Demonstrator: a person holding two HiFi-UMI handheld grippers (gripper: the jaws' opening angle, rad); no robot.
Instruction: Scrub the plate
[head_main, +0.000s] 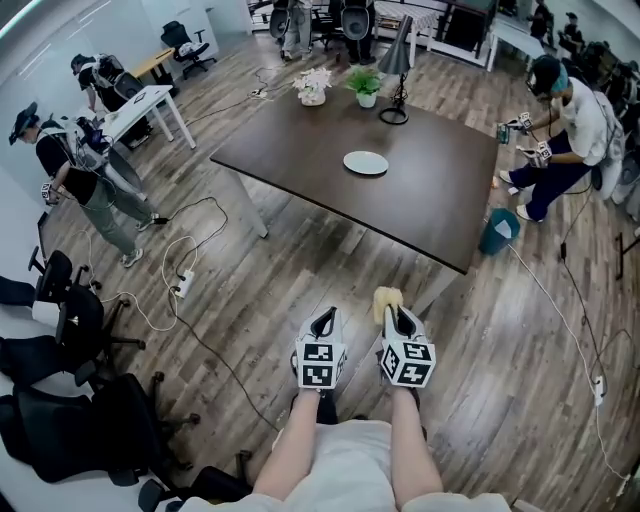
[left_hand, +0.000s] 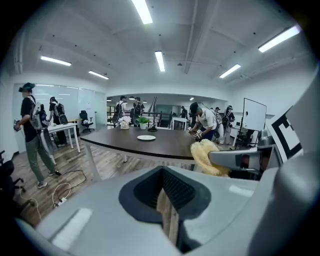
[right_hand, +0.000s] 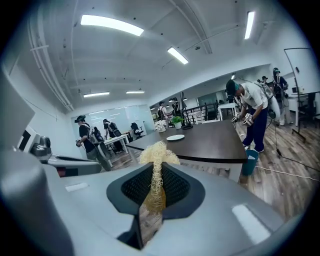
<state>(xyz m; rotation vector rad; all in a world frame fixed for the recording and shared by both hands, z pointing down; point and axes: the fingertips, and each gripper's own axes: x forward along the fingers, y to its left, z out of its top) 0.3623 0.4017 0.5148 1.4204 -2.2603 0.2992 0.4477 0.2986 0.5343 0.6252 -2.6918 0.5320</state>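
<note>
Pinching a pale yellow fibrous scrubber (right_hand: 157, 154), the right gripper (head_main: 393, 314) is held low in front of the body. Its jaws are pressed onto the wad so that a loose tuft stands proud beyond the tips, presumably to be rubbed on the plate (head_main: 365, 162). The left gripper (left_hand: 167, 202) is held just beside it, jaws drawn together to a thin slit with nothing between them. The plate lies flat near the middle of the dark counter (head_main: 290, 140), well apart from both grippers, so scrubbing is judged not yet begun. Whether the plate is soiled cannot be told at this range, and the scrubber's lower part is hidden within the jaws.
</note>
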